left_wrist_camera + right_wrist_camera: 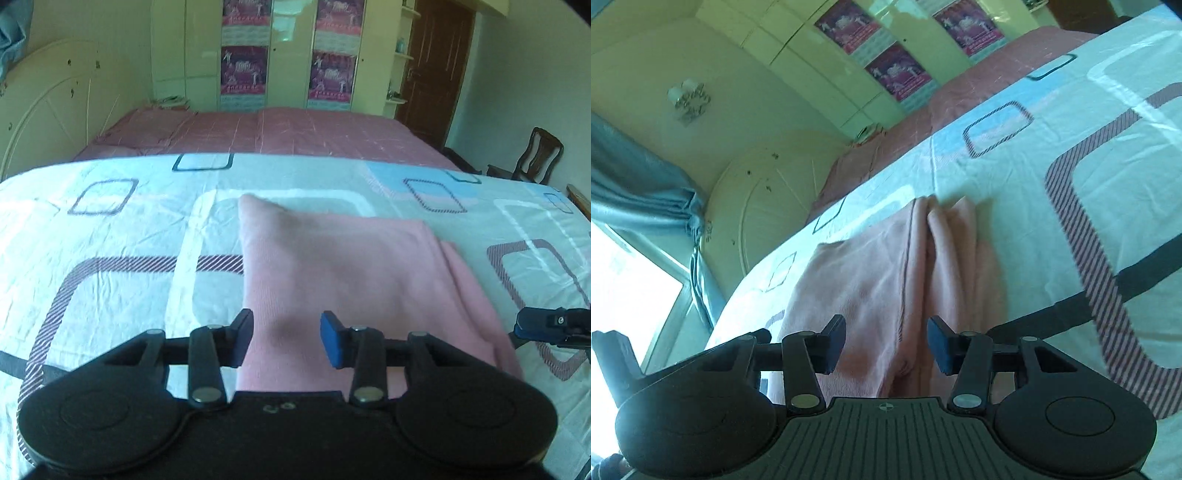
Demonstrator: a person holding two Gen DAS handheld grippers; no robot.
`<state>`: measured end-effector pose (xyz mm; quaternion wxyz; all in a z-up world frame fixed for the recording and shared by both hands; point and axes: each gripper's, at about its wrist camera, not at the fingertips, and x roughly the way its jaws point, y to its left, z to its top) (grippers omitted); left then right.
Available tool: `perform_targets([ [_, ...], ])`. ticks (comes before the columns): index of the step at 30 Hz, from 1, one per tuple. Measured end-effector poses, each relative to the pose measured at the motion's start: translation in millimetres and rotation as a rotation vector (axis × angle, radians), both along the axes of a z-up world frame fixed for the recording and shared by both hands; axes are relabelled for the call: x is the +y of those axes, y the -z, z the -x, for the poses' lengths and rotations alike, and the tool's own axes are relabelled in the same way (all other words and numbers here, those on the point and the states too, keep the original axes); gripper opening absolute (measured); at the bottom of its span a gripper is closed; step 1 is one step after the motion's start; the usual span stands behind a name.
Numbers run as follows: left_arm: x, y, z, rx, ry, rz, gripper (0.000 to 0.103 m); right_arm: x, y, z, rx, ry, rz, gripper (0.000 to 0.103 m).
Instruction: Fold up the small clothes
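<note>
Left hand-held gripper (pixel 286 338) open-jawed above folded pink garment (pixel 354 280).

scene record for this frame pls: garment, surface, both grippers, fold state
garment: pink garment, lying flat
surface: patterned sheet
fold state: partly folded; layered edges visible along one side in the right wrist view
left gripper: open, over the garment's near edge, gripping nothing
right gripper: open, over the garment, gripping nothing
background: pink bedspread, wardrobe

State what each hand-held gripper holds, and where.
Nothing: left hand-held gripper and right hand-held gripper are both open over the folded pink garment.
</note>
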<state>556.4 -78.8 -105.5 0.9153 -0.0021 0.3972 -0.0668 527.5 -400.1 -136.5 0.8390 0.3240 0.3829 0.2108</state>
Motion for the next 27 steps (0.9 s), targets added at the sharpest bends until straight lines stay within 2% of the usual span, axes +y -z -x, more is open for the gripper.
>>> perform_targets([
  [2, 7.0, 17.6, -8.0, 0.058, -0.011, 0.009, 0.043, 13.5, 11.2, -14.5, 0.034, -0.019, 0.028, 0.05],
  [4, 16.7, 29.4, -5.3, 0.058, -0.039, 0.052, 0.044, 22.3, 22.3, -24.4, 0.07, -0.036, 0.044, 0.05],
  [9, 32.3, 32.9, 2.6, 0.038, -0.031, 0.106, 0.045, 37.7, 32.1, -31.7, 0.097, -0.06, 0.138, 0.05],
  [14, 46.2, 33.9, -5.0, 0.075, 0.026, 0.159, 0.045, 52.5, 32.0, -37.4, 0.097, -0.092, 0.189, 0.049],
  [15, 46.9, 30.6, -6.9, 0.076, 0.042, 0.157, 0.045, 55.6, 31.8, -40.0, 0.099, -0.102, 0.202, 0.033],
  [16, 48.3, 25.5, -7.9, 0.059, 0.053, 0.15, 0.044, 57.5, 32.7, -41.9, 0.105, -0.108, 0.216, 0.023],
  [18, 43.9, 17.0, -7.7, -0.003, 0.087, 0.11, 0.04, 59.9, 29.9, -42.4, 0.099, -0.113, 0.222, 0.013],
  [21, 34.8, 15.8, -13.4, -0.023, 0.156, 0.047, 0.038, 70.3, 15.2, -35.2, 0.033, -0.113, 0.299, 0.011],
  [25, 23.2, 7.3, -18.5, -0.047, 0.223, 0.068, 0.035, 62.7, -15.4, -15.3, -0.047, -0.075, 0.323, 0.011],
  [27, 8.8, 4.0, -18.8, -0.041, 0.286, 0.055, 0.035, 52.6, -22.9, -1.6, -0.064, -0.064, 0.337, 0.01],
])
